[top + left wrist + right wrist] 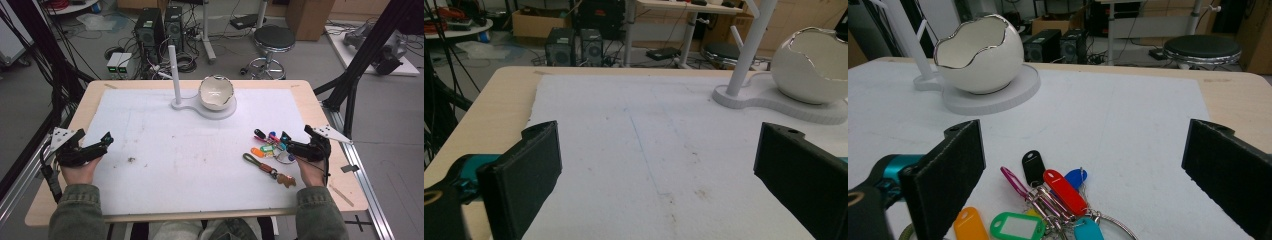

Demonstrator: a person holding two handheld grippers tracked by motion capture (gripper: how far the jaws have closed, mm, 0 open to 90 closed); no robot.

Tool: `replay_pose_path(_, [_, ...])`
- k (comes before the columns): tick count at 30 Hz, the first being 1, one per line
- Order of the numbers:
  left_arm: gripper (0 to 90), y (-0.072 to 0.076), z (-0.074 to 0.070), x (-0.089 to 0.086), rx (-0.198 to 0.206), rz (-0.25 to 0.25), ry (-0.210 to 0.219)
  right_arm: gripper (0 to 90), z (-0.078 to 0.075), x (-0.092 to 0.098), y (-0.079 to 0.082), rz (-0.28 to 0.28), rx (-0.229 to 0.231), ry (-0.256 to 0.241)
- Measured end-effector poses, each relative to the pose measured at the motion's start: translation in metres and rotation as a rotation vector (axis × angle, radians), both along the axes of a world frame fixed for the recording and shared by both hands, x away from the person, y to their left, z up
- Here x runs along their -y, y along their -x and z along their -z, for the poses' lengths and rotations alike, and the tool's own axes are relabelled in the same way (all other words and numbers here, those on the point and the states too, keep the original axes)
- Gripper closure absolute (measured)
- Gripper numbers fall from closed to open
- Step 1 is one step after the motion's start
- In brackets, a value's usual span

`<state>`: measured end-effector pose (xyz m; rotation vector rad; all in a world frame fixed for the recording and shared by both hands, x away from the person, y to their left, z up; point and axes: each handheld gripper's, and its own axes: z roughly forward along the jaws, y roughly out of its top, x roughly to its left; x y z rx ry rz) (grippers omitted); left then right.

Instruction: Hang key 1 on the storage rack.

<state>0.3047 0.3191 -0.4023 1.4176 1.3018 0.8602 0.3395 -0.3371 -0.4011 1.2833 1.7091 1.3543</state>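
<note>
Keys between right gripper fingers

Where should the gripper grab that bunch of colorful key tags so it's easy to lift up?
Probably the metal ring where all the key tags join. The tags lie flat on the white mat, too thin to pinch. The right gripper is already beside the bunch, jaws wide open, so come straight down from above and close across the ring.
</note>
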Motion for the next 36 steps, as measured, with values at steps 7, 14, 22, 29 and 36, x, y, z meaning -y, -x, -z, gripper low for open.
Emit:
replay_pose_path(7, [5.6,-0.001,0.001,0.0,-0.006,0.01,0.005,2.7,-0.001,-0.001,-0.001,-0.017,-0.02,-0.01])
replay_pose_path(14, [5.6,0.0,0.0,0.001,0.002,0.015,0.017,2.7,-0.001,-0.004,-0.002,-0.034,-0.039,-0.001])
replay_pose_path(22, [5.6,0.0,0.001,0.001,0.0,0.014,0.019,2.7,-0.002,-0.008,-0.001,-0.06,-0.061,0.012])
replay_pose_path(29, [5.6,0.0,0.001,0.001,-0.001,0.022,0.024,2.7,-0.002,-0.016,-0.002,-0.114,-0.093,0.055])
replay_pose_path(36, [5.6,-0.001,0.002,0.001,-0.004,0.026,0.029,2.7,0.0,-0.023,-0.003,-0.167,-0.13,0.09])
